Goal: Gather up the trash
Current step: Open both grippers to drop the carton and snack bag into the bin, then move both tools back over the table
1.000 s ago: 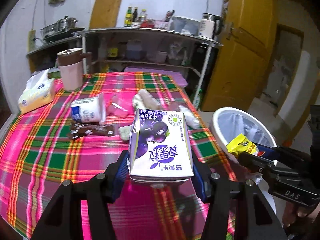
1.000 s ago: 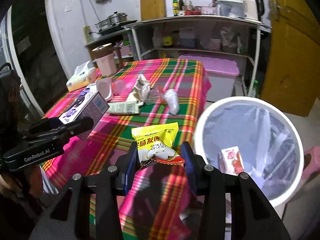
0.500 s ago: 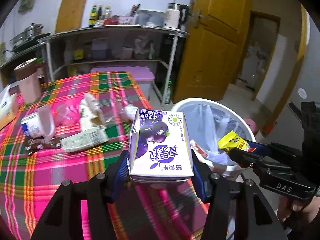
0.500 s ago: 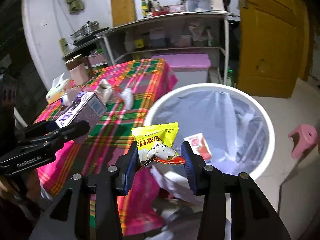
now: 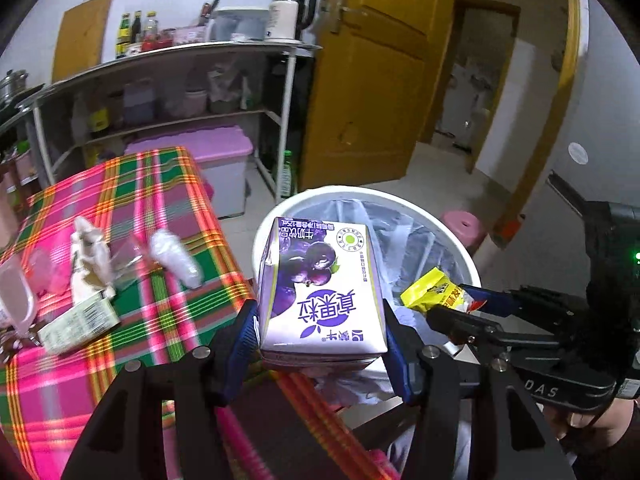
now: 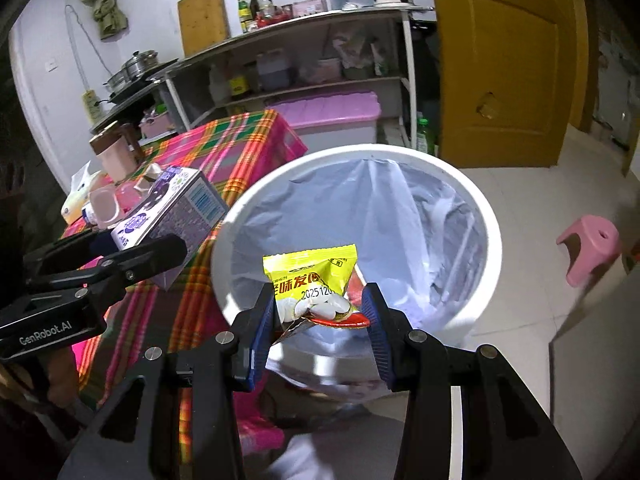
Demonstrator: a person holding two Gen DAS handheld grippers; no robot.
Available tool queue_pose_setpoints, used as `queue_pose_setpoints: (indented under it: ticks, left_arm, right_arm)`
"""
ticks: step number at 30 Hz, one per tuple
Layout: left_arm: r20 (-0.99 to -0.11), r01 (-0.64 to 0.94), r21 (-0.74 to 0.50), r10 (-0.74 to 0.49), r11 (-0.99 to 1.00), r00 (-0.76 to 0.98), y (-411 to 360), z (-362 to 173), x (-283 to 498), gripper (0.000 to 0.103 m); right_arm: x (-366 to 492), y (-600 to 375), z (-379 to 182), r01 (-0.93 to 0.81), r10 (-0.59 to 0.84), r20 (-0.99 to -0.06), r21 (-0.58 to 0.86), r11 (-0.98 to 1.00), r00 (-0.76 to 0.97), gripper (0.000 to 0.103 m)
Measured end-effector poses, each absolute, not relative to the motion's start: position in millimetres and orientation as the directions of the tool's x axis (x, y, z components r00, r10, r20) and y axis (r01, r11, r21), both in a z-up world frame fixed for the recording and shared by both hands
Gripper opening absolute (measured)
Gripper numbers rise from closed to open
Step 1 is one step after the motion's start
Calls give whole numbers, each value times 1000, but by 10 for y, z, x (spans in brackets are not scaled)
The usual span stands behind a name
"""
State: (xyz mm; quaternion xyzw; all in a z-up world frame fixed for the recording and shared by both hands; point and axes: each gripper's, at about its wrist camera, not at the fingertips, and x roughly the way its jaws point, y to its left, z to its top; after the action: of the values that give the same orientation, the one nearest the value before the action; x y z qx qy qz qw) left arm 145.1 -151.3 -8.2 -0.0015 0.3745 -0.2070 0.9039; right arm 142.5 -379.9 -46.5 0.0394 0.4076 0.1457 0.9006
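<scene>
My left gripper (image 5: 320, 320) is shut on a purple milk carton (image 5: 320, 288) and holds it at the near rim of the white trash bin (image 5: 276, 216). My right gripper (image 6: 320, 312) is shut on a yellow snack packet (image 6: 310, 276) and holds it over the near edge of the bin (image 6: 492, 240), which has a clear liner. The packet also shows in the left wrist view (image 5: 434, 294), and the carton in the right wrist view (image 6: 176, 208). More trash lies on the plaid table (image 5: 120, 184): a crumpled wrapper (image 5: 90, 256), a clear bag (image 5: 174, 258), a flat green pack (image 5: 78, 324).
A metal shelf rack (image 6: 320, 48) with a pink storage box (image 6: 332, 116) stands behind the table. A yellow door (image 6: 500, 60) is at the right. A pink stool (image 6: 588, 248) stands on the floor beyond the bin. A pink jug (image 6: 116, 156) and tissue pack (image 6: 78, 196) sit on the table.
Both grippers have swung right from over the table to the trash bin, each still holding its item. The bin is now much closer in both views.
</scene>
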Motion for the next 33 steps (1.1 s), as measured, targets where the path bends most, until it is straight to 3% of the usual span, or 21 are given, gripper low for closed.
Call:
queue_pose_setpoints:
  ticks: [16, 33]
  left_arm:
    - [-695, 405, -182, -409, 896, 592, -1700, -172, 1628, 58]
    - [-648, 348, -200, -390, 916, 654, -1325, 7, 1311, 58]
  right_arm:
    - [1470, -3909, -514, -197, 277, -730, 196, 961, 625, 50]
    - [1274, -3713, -276, -245, 301, -686, 181, 952, 662, 50]
